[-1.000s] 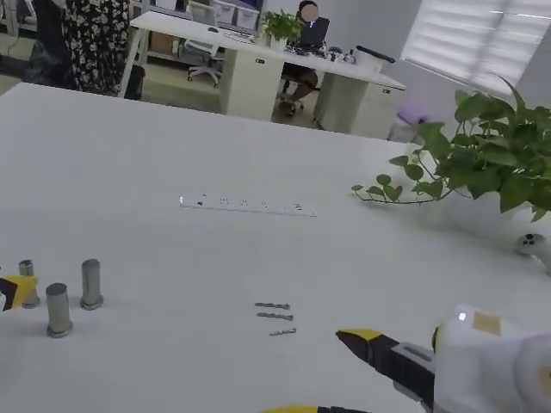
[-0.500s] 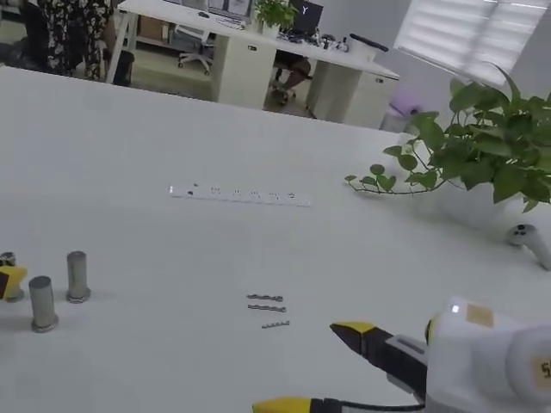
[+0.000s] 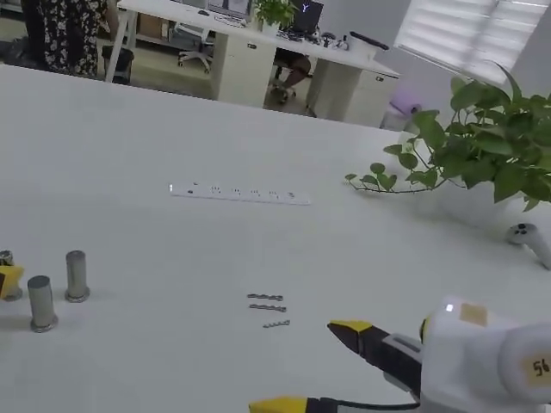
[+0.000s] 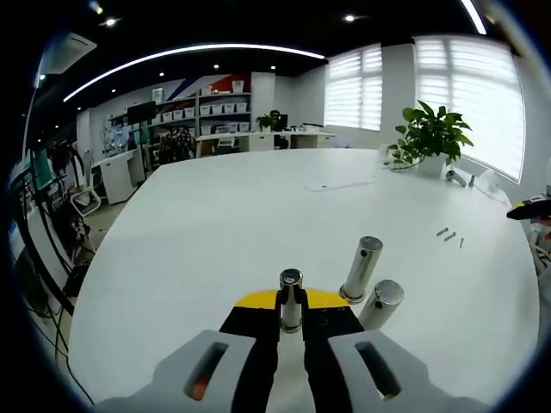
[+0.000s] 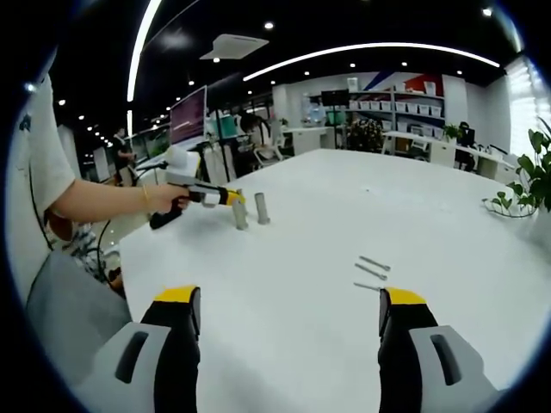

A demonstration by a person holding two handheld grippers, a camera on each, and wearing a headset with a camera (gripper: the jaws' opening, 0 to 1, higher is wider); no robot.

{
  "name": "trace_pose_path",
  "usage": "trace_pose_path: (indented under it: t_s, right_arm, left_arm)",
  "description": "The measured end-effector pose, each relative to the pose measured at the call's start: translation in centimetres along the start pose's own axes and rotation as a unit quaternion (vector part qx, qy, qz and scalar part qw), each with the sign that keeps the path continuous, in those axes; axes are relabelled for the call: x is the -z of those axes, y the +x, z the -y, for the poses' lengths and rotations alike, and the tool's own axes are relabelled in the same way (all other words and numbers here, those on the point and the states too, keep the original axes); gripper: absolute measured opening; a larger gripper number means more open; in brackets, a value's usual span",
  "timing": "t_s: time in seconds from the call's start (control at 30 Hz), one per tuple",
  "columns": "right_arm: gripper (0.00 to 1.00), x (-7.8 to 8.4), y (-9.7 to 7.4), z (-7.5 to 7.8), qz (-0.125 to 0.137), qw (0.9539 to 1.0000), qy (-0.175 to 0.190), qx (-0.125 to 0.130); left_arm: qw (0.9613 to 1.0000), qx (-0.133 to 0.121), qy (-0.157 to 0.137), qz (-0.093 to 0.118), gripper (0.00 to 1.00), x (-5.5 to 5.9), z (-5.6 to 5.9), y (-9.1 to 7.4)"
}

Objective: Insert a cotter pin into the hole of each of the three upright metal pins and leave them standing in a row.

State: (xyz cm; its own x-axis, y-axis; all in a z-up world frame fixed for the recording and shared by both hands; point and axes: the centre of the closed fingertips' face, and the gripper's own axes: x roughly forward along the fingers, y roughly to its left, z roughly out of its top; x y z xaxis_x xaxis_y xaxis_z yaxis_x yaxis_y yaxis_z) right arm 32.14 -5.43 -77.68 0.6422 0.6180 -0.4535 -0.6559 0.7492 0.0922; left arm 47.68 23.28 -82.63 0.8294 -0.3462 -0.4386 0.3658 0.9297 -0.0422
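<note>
White surface (image 3: pixel 258 129) is spread across an open office, with desks and chairs seen beyond its far edge. Toward its left edge, one upright metal pin (image 4: pixel 291 288) is clamped between the fingers of the left gripper (image 4: pixel 291 310), and two free pins (image 4: pixel 362 268) are stood just beside it, apart from it. Three cotter pins (image 3: pixel 269 310) are laid side by side nearer the middle, well apart from the uprights. The right gripper (image 3: pixel 312 366) is held near them, fingers spread wide with nothing between.

Two cotter pins could be pinched at once, since they lie so close, or one could be flicked away across the smooth surface. The free pins could be toppled if the clamped one is swung.

A power strip (image 3: pixel 237 194) toward the far edge and a potted plant (image 3: pixel 491 146) at the right edge are well clear; no obstacle is seen between the right fingers and the cotter pins
</note>
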Motion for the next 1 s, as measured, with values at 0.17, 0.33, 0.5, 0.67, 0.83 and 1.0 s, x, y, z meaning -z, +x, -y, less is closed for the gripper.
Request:
trace_pose_path:
  t_s: [0.17, 0.33, 0.5, 0.67, 0.83, 1.0]
  right_arm:
    - [0.86, 0.0, 0.1, -0.2, 0.0, 1.0, 0.001, -0.005]
    - [0.86, 0.0, 0.2, -0.4, 0.001, 1.0, 0.001, -0.009]
    - [0.86, -0.2, 0.2, -0.5, 0.003, 0.9999, 0.0, -0.012]
    - [0.86, -0.3, 0.1, -0.6, 0.004, 0.9999, -0.001, -0.014]
    - [0.85, -0.2, 0.0, -0.9, 0.003, 0.9999, -0.002, -0.014]
    - [0.85, -0.2, -0.1, -1.5, 0.006, 0.9999, -0.001, -0.016]
  left_arm:
    - [1.0, -0.003, -0.008, -0.004, 0.07, 0.1, -0.1, -0.4]
    - [1.0, -0.007, -0.005, -0.002, 0.07, -0.1, -0.1, -1.2]
    - [0.9999, -0.014, -0.006, -0.001, 0.07, -0.3, 0.0, -2.0]
    - [0.9998, -0.019, -0.01, -0.001, 0.07, -0.3, 0.4, -2.9]
    - [0.9993, -0.03, -0.021, -0.002, 0.07, -0.4, 1.1, -4.3]
    - [0.9988, -0.035, -0.033, 0.004, 0.07, -0.6, 2.2, -5.8]
